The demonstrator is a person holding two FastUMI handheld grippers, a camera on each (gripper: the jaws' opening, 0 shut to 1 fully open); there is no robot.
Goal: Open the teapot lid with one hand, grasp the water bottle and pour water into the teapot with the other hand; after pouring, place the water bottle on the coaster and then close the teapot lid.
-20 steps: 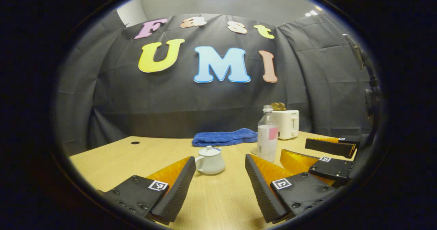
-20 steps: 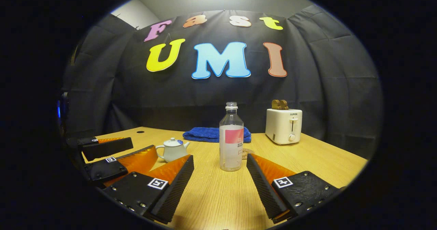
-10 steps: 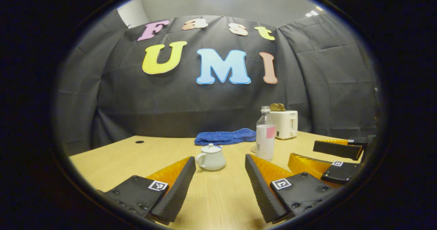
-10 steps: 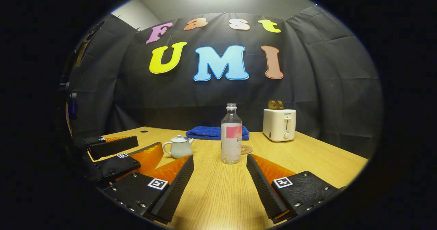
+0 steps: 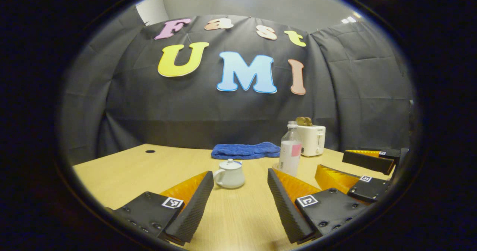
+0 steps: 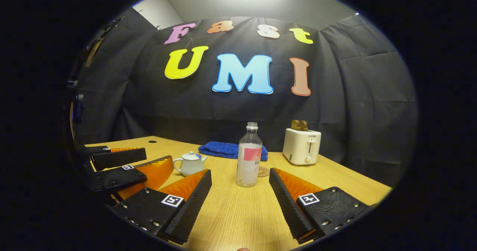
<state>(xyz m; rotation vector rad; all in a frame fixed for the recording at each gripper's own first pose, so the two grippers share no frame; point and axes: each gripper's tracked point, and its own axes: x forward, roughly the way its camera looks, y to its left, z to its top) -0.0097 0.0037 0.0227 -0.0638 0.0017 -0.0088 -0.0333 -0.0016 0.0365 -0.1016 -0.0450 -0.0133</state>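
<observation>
Teapot (image 5: 230, 174), lid on, upright on table (image 5: 123, 172) beyond left gripper (image 5: 240, 195), fingers spread, empty. Water bottle (image 6: 249, 156) upright beyond right gripper (image 6: 240, 193), likewise spread, empty. Coaster (image 6: 263, 171) just behind bottle.

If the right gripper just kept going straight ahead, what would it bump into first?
Most likely the bottle. It stands upright on the table, ahead of the open right gripper and roughly centred between its fingers. Depth is hard to judge, but nothing lies nearer.
</observation>
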